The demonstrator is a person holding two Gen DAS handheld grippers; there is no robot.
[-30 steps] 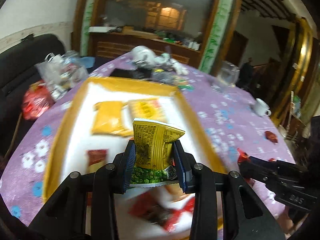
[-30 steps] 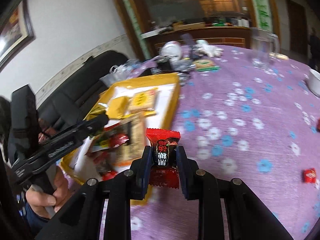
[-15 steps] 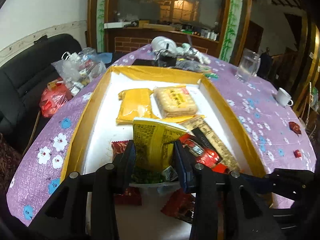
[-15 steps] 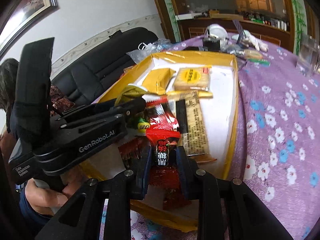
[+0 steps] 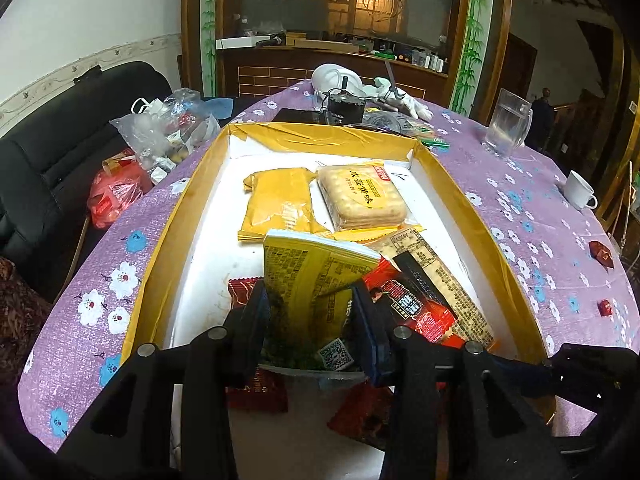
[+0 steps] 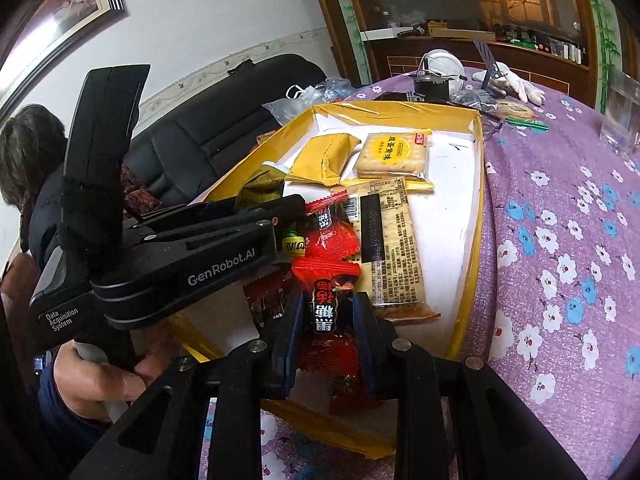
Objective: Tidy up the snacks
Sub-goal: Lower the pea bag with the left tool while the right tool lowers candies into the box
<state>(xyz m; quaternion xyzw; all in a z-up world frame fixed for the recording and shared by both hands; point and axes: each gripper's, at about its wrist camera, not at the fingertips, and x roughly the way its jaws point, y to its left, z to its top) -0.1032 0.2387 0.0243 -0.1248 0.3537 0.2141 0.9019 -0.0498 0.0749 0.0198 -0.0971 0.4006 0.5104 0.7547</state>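
Left wrist view: the left gripper (image 5: pixel 312 320) pinches a yellow snack packet (image 5: pixel 314 288) at lower centre, long axis upright, top edge tilted toward the upper right. It hangs over the yellow-rimmed tray (image 5: pixel 168 232). An orange packet (image 5: pixel 276 202) and a cracker pack (image 5: pixel 362 196) lie side by side beyond it. Compared with 0.5 s ago, the view is nearly unchanged.

Right wrist view: the right gripper (image 6: pixel 326 316) clamps a red candy wrapper (image 6: pixel 326 300) at lower centre, long axis upright, over the tray's near edge (image 6: pixel 340 432). The long biscuit pack (image 6: pixel 394 244) lies lengthwise behind it. The wrapper has shifted slightly farther over the tray.
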